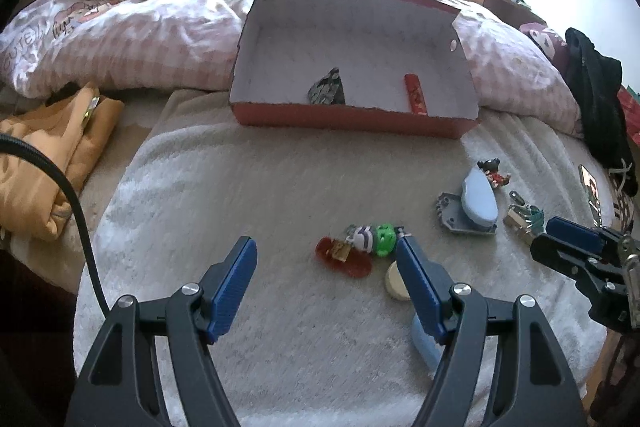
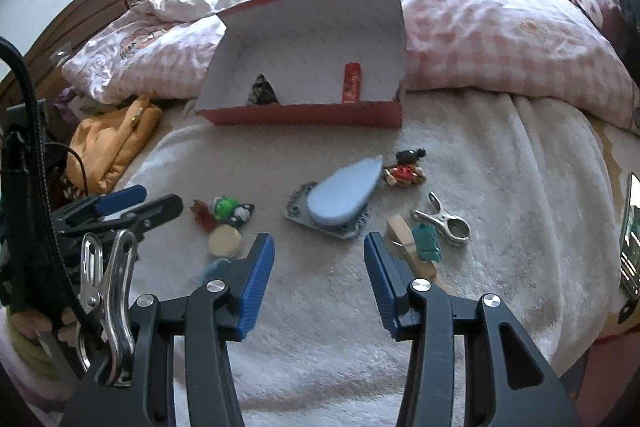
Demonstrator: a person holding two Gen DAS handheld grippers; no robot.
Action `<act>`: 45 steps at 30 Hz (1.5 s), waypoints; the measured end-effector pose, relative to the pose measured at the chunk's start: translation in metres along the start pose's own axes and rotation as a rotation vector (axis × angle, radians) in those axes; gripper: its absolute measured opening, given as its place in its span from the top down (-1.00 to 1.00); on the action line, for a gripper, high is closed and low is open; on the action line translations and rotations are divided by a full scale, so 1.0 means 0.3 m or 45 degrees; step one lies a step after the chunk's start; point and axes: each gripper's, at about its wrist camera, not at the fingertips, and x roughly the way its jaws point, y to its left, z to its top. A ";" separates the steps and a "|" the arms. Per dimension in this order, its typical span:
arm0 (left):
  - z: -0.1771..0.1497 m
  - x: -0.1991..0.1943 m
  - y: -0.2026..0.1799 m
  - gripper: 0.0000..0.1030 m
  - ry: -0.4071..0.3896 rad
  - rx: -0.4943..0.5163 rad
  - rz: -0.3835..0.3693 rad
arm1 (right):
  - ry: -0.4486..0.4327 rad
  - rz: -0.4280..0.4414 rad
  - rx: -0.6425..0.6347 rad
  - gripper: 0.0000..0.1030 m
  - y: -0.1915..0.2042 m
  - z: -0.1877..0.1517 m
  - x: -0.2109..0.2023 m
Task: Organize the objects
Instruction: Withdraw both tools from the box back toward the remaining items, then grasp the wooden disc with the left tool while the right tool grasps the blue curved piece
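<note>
A red cardboard box point(image 1: 352, 117) point(image 2: 304, 117) stands open on the white blanket, with a dark patterned piece point(image 1: 327, 93) and a red tube point(image 1: 415, 95) inside. In front of it lie a green and striped toy point(image 1: 376, 237) point(image 2: 226, 207), a cream disc point(image 1: 394, 283) point(image 2: 225, 241), a blue brush point(image 1: 478, 201) point(image 2: 344, 203), a mouse figure point(image 2: 406, 167), a metal clip point(image 2: 444, 221) and a wooden peg point(image 2: 404, 233). My left gripper point(image 1: 326, 247) hangs open just short of the green toy. My right gripper point(image 2: 318, 243) is open in front of the brush, holding nothing.
A pink checked quilt point(image 1: 140, 39) is piled behind and beside the box. An orange cloth point(image 1: 40, 163) lies at the left, a dark garment point(image 1: 596, 99) at the right. A phone point(image 2: 630, 235) rests near the blanket's right edge.
</note>
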 end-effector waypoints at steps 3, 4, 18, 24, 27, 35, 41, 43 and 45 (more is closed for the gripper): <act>-0.016 0.008 0.003 -0.42 0.010 0.007 0.001 | -0.004 -0.046 -0.024 0.07 -0.005 -0.020 0.008; -0.020 0.011 0.002 -0.42 0.013 0.009 -0.001 | 0.000 -0.055 -0.030 0.07 -0.007 -0.027 0.013; -0.071 0.082 -0.092 -0.42 0.115 0.050 -0.099 | 0.047 -0.051 0.012 0.07 -0.052 -0.069 0.059; -0.071 0.106 -0.132 -0.40 0.118 0.052 -0.111 | 0.045 -0.044 0.027 0.07 -0.069 -0.079 0.061; -0.071 0.118 -0.153 -0.23 0.113 0.074 -0.099 | 0.046 -0.033 0.043 0.07 -0.083 -0.082 0.065; -0.068 0.140 -0.178 0.41 0.090 0.125 -0.003 | 0.041 -0.006 0.077 0.07 -0.113 -0.086 0.069; -0.065 0.126 -0.150 0.41 0.099 0.120 -0.038 | 0.045 0.004 0.085 0.07 -0.114 -0.089 0.074; -0.062 0.116 -0.134 0.41 0.091 0.106 -0.041 | 0.044 0.003 0.081 0.07 -0.110 -0.089 0.071; -0.057 0.105 -0.119 0.41 0.083 0.090 -0.047 | 0.041 0.002 0.077 0.07 -0.106 -0.086 0.070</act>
